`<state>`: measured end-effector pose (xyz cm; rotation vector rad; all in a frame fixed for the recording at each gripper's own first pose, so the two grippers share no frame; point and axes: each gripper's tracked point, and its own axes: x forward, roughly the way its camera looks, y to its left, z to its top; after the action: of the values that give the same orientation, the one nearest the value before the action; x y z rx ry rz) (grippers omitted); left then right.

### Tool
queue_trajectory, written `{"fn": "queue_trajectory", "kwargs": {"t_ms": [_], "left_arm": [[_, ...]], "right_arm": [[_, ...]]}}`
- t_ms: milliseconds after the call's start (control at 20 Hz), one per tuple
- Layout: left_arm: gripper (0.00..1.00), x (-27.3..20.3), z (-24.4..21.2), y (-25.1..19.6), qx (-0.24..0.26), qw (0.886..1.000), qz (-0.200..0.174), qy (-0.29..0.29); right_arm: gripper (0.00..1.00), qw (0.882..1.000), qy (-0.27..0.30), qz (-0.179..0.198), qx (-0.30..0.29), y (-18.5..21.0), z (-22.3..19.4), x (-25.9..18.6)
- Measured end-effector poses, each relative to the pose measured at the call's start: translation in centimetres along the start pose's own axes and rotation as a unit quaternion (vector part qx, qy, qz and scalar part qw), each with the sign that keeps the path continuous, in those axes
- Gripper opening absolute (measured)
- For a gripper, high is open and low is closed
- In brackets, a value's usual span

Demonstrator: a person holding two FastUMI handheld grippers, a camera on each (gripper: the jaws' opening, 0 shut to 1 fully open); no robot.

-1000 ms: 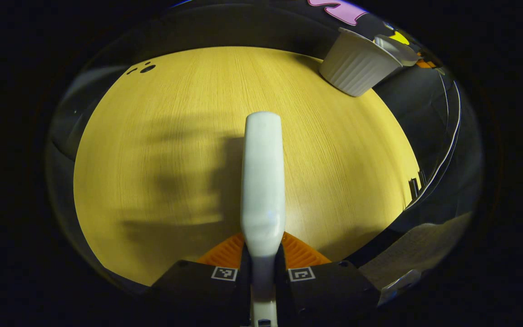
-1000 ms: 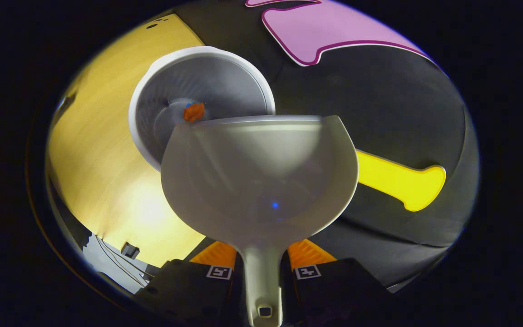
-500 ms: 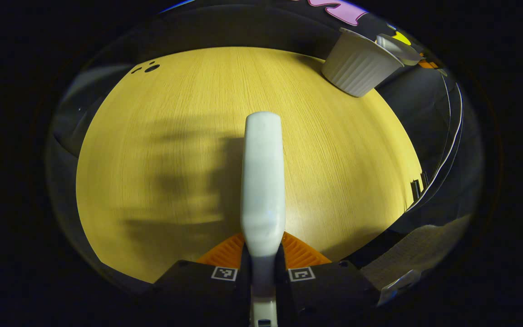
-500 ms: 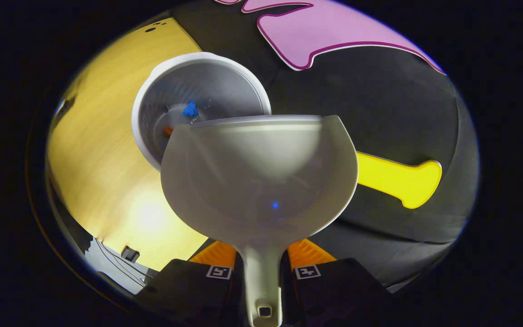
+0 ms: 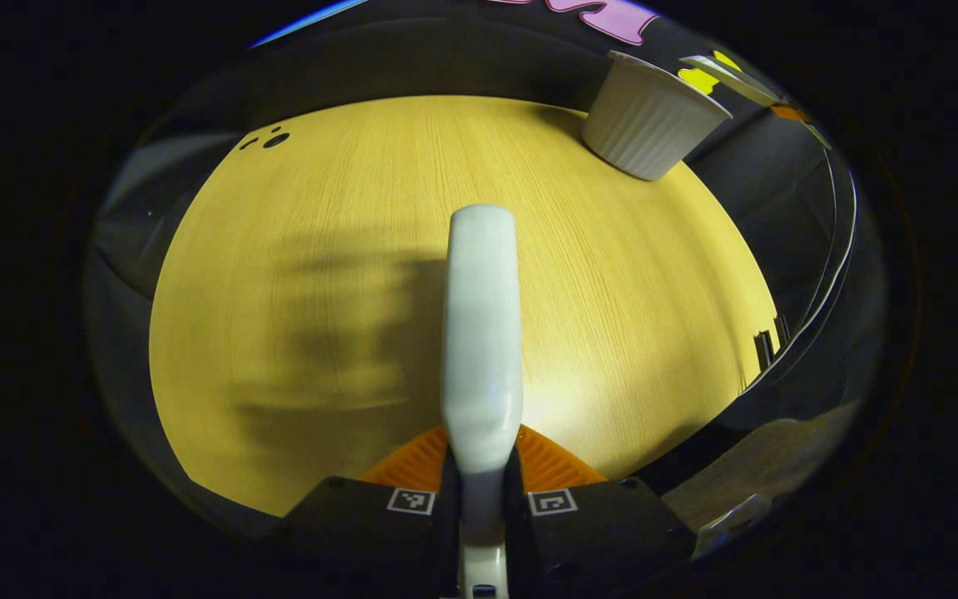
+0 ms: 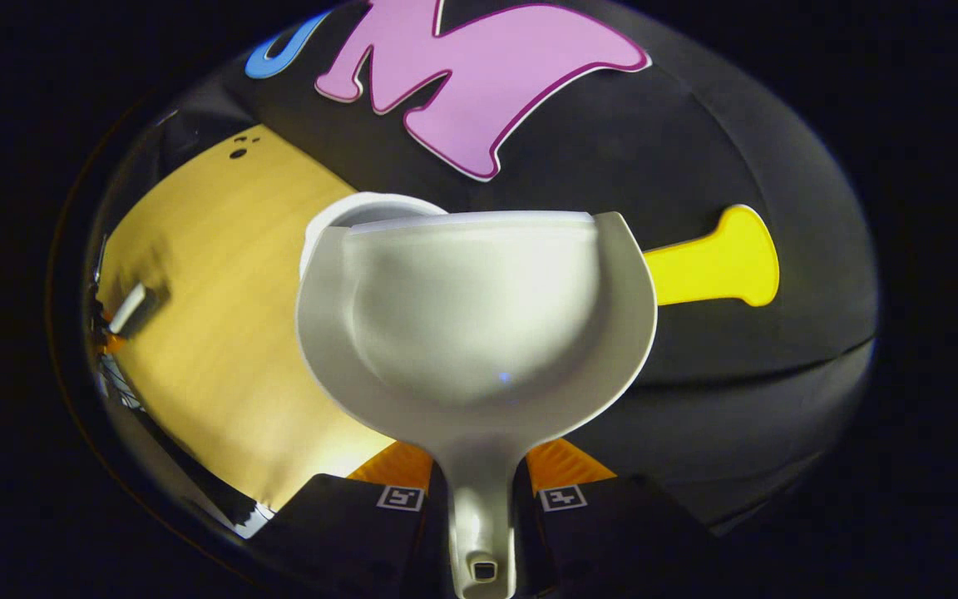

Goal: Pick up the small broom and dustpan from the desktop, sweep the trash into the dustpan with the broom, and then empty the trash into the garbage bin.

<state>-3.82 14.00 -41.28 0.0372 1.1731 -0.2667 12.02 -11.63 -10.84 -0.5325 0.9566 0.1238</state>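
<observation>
Dustpan (image 6: 479,333) clamped by its handle in the right tool (image 6: 479,487), held up in the air with the scoop facing the camera, nothing visible inside. Just behind its far rim, garbage bin (image 6: 362,210), white and ribbed, standing at the far right corner of the surface (image 5: 346,249). Small broom (image 5: 483,333) gripped by the left tool (image 5: 481,499), both fingers pressing on it, hanging above the middle of the wooden surface, well apart from the bin (image 5: 649,121).
</observation>
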Motion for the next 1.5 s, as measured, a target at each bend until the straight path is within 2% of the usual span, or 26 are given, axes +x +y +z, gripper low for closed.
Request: {"fn": "queue_trajectory", "kwargs": {"t_ms": [100, 200, 350, 600, 750, 850, 1000, 1050, 1100, 1500], "left_arm": [[0.27, -0.1, 0.2, 0.0, 0.003, 1.0, 0.007, -0.001], [0.26, -0.3, 0.4, 0.0, 0.006, 1.0, 0.017, -0.002], [0.26, -0.5, 0.8, 0.0, 0.007, 1.0, 0.028, 0.0], [0.27, -1.0, 1.8, 0.5, 0.014, 0.999, 0.051, 0.001], [0.26, -1.1, 2.1, 0.5, 0.017, 0.998, 0.062, 0.001], [0.26, -1.1, 2.2, 0.4, 0.02, 0.998, 0.066, 0.002], [0.26, -0.9, 2.4, 0.3, 0.022, 0.997, 0.074, 0.004], [0.26, -0.8, 2.4, 0.2, 0.024, 0.997, 0.078, 0.003], [0.27, -0.8, 2.4, 0.1, 0.028, 0.996, 0.083, 0.002], [0.26, -0.4, 1.7, -0.3, 0.042, 0.993, 0.11, 0.005]], "right_arm": [[0.35, 0.999, -0.025, 0.023, 0.023, 1.1, -0.3, -1.3], [0.35, 0.995, -0.052, 0.068, 0.058, 3.6, -0.6, -3.0], [0.35, 0.988, -0.066, 0.113, 0.076, 7.3, -1.5, -3.8], [0.35, 0.979, -0.06, 0.172, 0.09, 14.6, -5.3, -4.0], [0.35, 0.972, -0.025, 0.21, 0.099, 20.7, -9.8, -2.7], [0.33, 0.97, -0.005, 0.222, 0.1, 23.4, -12.2, -1.6], [0.35, 0.968, 0.023, 0.228, 0.101, 26.7, -15.5, 0.2], [0.32, 0.968, 0.032, 0.228, 0.101, 27.3, -16.5, 0.8], [0.35, 0.967, 0.04, 0.229, 0.104, 28.1, -17.5, 1.6], [0.35, 0.969, 0.069, 0.21, 0.111, 32.2, -21.3, 7.3]]}}
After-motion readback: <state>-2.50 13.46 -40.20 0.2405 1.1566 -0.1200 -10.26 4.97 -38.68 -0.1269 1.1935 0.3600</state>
